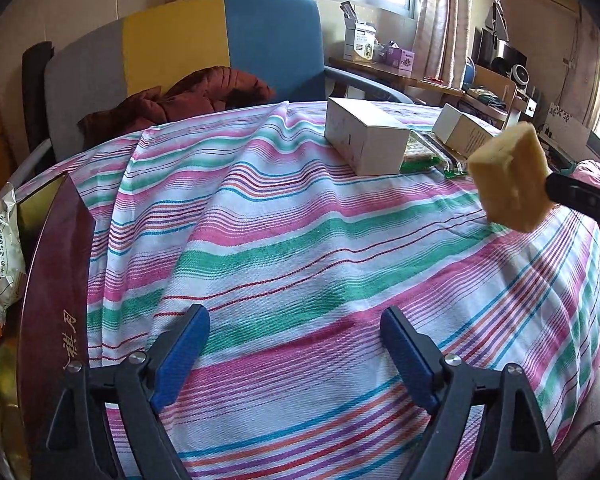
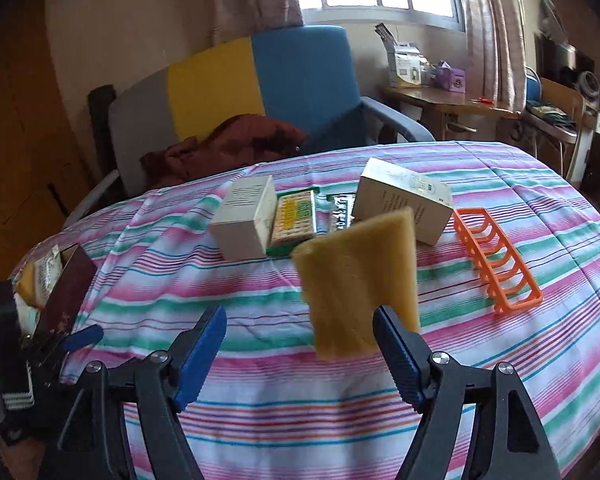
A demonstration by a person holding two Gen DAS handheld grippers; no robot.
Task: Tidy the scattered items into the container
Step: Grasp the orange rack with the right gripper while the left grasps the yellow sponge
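Far left: dark red box, a packet or two already inside. Left tool gaping wide over the striped bench, nothing in it. Further right, yellow sponge up off the cloth, against one finger of the right tool; jaws spread, no squeeze on it. Can't tell whether resting there or dropping. Probably featherlight, squishy, not fragile, grippy enough. Best pinched across the flat faces, mid-body. Orange rack far right, likely stiff.
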